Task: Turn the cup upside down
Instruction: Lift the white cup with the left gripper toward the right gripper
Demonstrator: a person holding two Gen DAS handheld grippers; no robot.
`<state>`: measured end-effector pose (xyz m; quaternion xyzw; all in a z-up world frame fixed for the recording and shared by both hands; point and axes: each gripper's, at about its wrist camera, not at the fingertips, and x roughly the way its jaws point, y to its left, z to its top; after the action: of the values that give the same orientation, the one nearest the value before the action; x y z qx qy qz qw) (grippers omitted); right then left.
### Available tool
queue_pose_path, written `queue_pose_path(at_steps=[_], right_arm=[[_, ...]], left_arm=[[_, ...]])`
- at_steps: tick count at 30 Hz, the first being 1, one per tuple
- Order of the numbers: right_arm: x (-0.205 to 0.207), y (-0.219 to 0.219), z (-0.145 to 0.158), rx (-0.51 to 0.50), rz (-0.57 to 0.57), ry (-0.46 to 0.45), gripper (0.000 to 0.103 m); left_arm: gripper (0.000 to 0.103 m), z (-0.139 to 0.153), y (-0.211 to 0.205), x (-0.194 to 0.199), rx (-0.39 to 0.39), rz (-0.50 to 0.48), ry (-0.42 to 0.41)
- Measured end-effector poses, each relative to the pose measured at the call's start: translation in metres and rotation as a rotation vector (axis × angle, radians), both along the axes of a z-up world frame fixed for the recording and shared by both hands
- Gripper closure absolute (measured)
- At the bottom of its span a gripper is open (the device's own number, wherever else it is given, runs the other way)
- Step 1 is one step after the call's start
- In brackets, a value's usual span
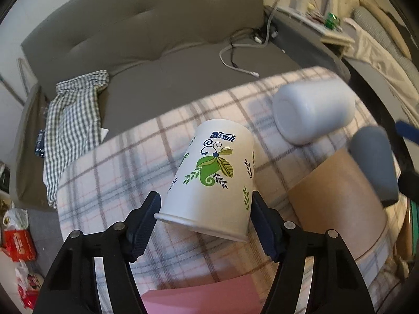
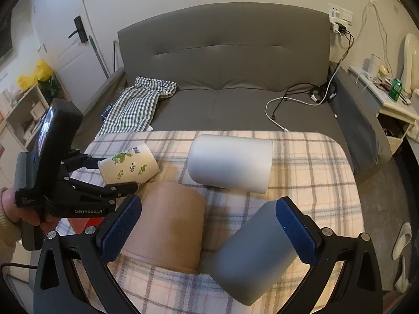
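Observation:
My left gripper (image 1: 203,209) is shut on a white paper cup with green leaf print (image 1: 214,178), gripping it near its rim and holding it tilted over the plaid tablecloth (image 1: 117,162); the cup also shows in the right wrist view (image 2: 129,163). My right gripper (image 2: 209,222) is open; a grey cup (image 2: 254,256) lies blurred against its right finger (image 2: 296,227). A brown paper cup (image 2: 170,225) stands upside down between the two fingers, further out. A white cup (image 2: 230,163) lies on its side beyond.
A grey sofa (image 2: 222,60) stands behind the table with a checked cloth (image 2: 133,107) and cables (image 2: 296,102) on it. A pink object (image 1: 199,298) sits at the near table edge. A white side table (image 2: 387,99) is at right.

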<state>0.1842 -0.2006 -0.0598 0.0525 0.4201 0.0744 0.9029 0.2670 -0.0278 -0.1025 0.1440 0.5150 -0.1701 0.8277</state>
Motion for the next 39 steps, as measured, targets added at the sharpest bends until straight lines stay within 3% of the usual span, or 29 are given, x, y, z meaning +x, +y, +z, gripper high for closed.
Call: queue_pose_path(at_steps=[8, 13, 17, 21, 26, 31, 39], right_arm=[[-0.023, -0.013, 0.019, 0.038, -0.043, -0.032, 0.0], [-0.047, -0.022, 0.038, 0.044, -0.061, -0.057, 0.0], [-0.07, -0.031, 0.042, 0.044, -0.067, -0.057, 0.0], [-0.099, -0.038, 0.036, 0.035, -0.065, -0.037, 0.0], [-0.13, -0.047, 0.028, 0.024, -0.036, -0.027, 0.0], [-0.145, -0.056, 0.017, 0.003, -0.036, 0.005, 0.0], [-0.148, -0.057, 0.012, -0.001, -0.039, 0.022, 0.0]], left_arm=[[0.034, 0.058, 0.003, -0.026, -0.025, 0.143, -0.1], [0.034, 0.095, 0.008, -0.076, -0.063, 0.246, -0.158], [0.034, 0.1, 0.004, -0.117, -0.082, 0.279, -0.165], [0.033, 0.086, 0.003, -0.161, -0.127, 0.378, -0.137], [0.033, 0.056, -0.01, -0.197, -0.157, 0.429, -0.107], [0.033, 0.02, -0.025, -0.209, -0.132, 0.45, -0.051], [0.027, -0.004, -0.033, -0.203, -0.11, 0.422, -0.079]])
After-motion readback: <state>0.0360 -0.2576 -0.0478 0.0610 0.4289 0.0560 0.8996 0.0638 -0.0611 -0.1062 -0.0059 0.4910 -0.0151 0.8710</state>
